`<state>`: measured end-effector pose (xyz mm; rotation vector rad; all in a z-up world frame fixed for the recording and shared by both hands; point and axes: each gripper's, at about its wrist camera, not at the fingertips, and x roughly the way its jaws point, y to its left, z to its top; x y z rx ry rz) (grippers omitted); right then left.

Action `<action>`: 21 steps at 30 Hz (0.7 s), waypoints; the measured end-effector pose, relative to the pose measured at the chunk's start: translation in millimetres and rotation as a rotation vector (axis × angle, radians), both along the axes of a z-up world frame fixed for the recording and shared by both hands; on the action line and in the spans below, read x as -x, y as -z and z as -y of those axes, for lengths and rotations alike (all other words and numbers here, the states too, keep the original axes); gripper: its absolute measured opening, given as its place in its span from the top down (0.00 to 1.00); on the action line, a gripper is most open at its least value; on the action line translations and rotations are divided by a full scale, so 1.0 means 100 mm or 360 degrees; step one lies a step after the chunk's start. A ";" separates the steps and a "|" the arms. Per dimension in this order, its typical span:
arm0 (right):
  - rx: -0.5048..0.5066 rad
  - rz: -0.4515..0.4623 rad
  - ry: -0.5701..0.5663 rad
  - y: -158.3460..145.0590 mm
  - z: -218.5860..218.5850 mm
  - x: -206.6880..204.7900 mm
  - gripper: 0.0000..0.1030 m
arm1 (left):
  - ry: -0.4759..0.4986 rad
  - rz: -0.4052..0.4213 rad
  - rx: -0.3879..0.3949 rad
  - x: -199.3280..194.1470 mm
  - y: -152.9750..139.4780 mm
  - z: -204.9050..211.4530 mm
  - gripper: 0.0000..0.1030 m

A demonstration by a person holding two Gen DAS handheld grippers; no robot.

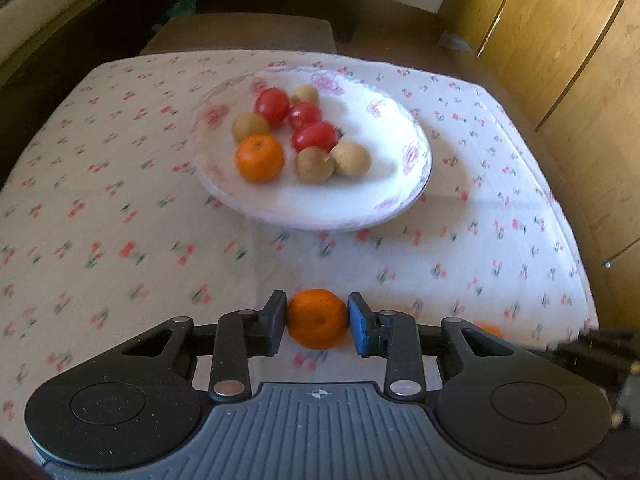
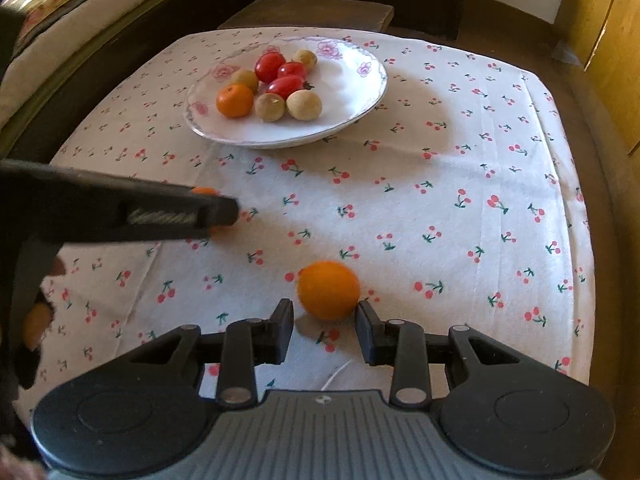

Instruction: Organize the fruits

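Your left tool (image 1: 317,320) clamps a mandarin (image 1: 317,319) (bound for the plate (image 1: 412,184)); right tool (image 2: 325,330) stands apart, empty

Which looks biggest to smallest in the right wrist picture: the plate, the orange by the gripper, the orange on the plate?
1. plate
2. orange by the right gripper
3. orange on the plate

The near orange may only look bigger because it sits closer to the camera; they could really match.

My left gripper (image 1: 317,326): black linkage arms, silver pivot screws, one blue pad, ribbed grey body with crosshair marking.
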<state>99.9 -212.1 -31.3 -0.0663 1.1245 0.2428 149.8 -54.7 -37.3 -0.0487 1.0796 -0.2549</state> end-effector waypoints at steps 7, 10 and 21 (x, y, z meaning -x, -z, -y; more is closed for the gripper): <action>-0.0051 0.0008 -0.0029 -0.04 -0.09 0.15 0.66 | 0.0006 -0.0038 0.0005 0.38 -0.03 -0.26 0.60; -0.0066 0.0011 -0.0033 -0.04 -0.15 0.20 0.66 | 0.0008 -0.0033 0.0019 0.53 -0.06 -0.33 0.60; -0.0144 0.0121 0.0102 -0.32 0.14 0.16 0.66 | -0.0004 0.0002 0.0082 0.59 -0.10 -0.36 0.58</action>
